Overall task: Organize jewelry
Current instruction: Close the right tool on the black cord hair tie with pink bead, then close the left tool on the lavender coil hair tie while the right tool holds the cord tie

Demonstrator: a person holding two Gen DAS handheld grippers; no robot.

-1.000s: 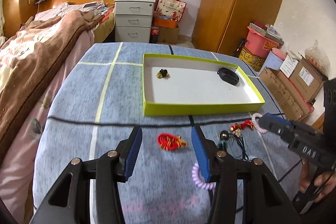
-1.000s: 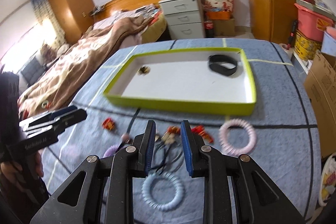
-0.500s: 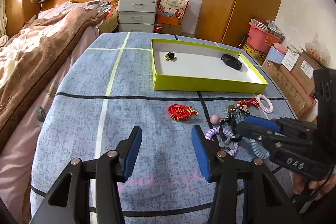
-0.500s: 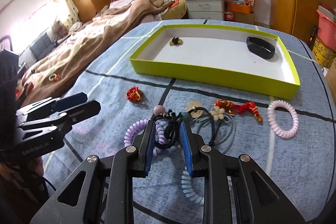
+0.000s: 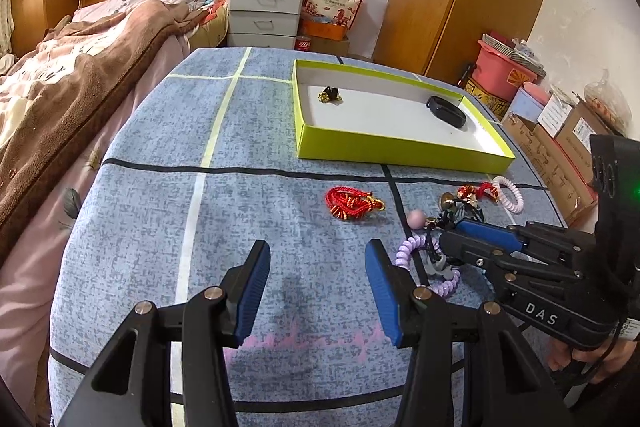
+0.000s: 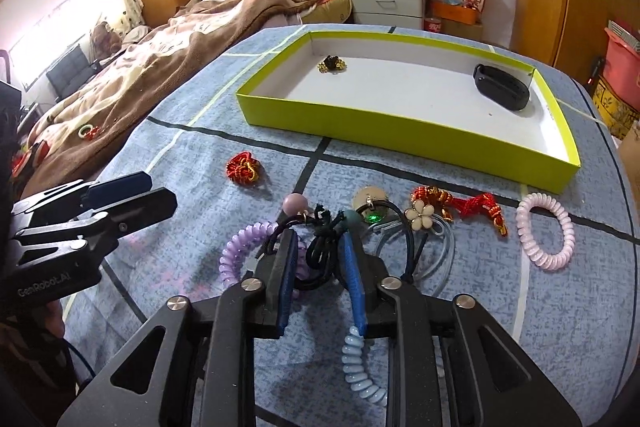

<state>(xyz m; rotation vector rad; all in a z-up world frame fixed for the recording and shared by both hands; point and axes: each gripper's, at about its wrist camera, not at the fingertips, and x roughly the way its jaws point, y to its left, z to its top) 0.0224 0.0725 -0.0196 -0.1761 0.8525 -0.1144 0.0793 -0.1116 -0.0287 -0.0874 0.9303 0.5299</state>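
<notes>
"DAS" on right gripper (image 5: 448, 231) body; apparently "GenRobot.AI" on left gripper (image 6: 132, 193) body.

The right hand-held gripper (image 6: 318, 247) has dropped onto the black cord tangle (image 6: 322, 247) (left one (image 5: 316, 281) drew back).

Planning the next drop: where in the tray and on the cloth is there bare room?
Free: the tray floor between the gold-black trinket and black band; the cloth left of the red cord bundle. Crowded: the tangle of hair ties at the right gripper.
</notes>
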